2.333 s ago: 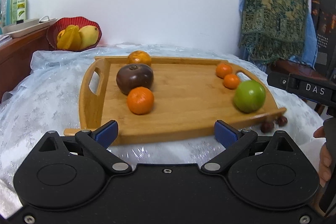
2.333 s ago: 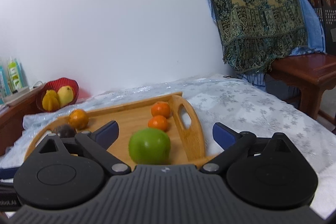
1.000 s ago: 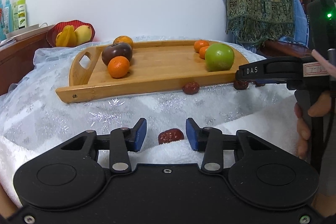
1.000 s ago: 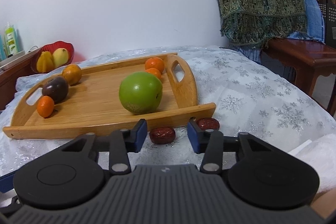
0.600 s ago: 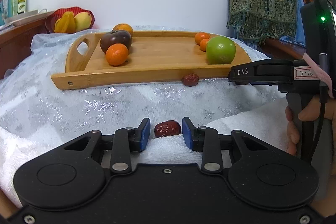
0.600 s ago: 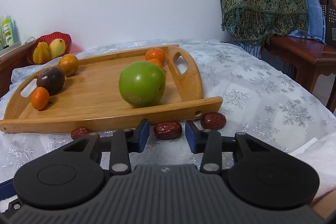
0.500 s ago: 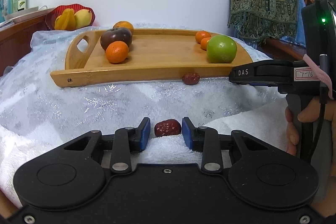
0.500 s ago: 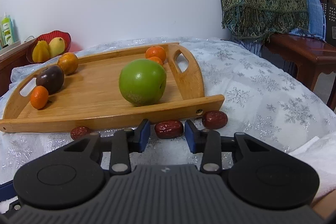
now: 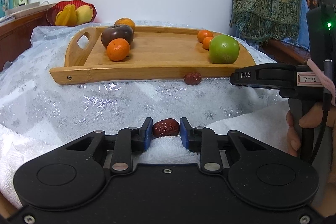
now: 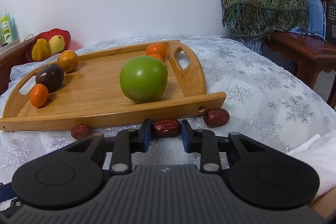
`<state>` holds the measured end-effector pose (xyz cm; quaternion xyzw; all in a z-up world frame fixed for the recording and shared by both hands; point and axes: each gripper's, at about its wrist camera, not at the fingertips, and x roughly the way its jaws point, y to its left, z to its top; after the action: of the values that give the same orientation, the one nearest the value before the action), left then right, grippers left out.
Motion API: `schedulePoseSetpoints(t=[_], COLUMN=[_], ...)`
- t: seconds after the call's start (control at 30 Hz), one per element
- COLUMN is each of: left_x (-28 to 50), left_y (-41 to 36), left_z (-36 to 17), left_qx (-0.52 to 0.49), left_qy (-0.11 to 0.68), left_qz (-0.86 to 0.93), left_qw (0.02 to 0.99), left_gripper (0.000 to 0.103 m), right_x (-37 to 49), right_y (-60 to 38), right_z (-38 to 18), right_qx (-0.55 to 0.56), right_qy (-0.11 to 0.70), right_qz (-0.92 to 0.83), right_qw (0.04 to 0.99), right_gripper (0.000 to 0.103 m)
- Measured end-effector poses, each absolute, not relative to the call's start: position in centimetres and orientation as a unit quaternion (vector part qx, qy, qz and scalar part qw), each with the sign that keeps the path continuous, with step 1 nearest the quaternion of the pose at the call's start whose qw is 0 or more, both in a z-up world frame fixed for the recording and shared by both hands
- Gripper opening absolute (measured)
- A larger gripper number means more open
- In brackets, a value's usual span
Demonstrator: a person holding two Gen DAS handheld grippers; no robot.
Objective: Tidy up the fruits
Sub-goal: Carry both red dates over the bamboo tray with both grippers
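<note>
left jaws: my left gripper has its pads clamped on a red date, pinched end to end over white towel.
right jaws: my right gripper is clamped on a second date, which lies just in front of the tray edge.
tray: wooden tray sits ahead of both jaw pairs, well beyond the left ones and just past the right ones.
done so far: green apple, dark plum-like fruit and four small oranges are already on the tray.
left to do: my guess is early-mid. Both held dates are still low and not lifted. Two more loose dates lie off the tray, one left of my right jaws and one right of them.
hidden: I can't tell whether either held date is clear of the cloth yet. The right gripper's fingertips are cut off in the left view. Only part of a hand shows on its handle.
unclear: red bowl of yellow fruit far back-left; can't say whether it's part of the job.
</note>
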<state>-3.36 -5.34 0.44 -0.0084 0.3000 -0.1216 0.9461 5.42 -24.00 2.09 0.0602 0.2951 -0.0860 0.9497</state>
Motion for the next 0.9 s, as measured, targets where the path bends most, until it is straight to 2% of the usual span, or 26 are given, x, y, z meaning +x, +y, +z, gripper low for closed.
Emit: schedulePoseSetpoints(t=[0.37,0.9], left_x=[-1.9,3.3], left_y=[-5.4,-4.9], left_z=[1.5,6.6], left_qx=[-0.005,-0.01], left_qy=[0.285,0.227], left_qz=[-0.103,-0.098], left_qw=[0.953,0.969], left_gripper=[0.026,0.026], right_x=[4.6,5.4], right_y=[-23.9,-24.0], right_z=[3.1,6.4], right_qx=[0.068,0.07], right_qy=[0.271,0.206], right_qz=[-0.078,-0.035], right_qw=[0.957,0.975], right_gripper=[0.034,0.034])
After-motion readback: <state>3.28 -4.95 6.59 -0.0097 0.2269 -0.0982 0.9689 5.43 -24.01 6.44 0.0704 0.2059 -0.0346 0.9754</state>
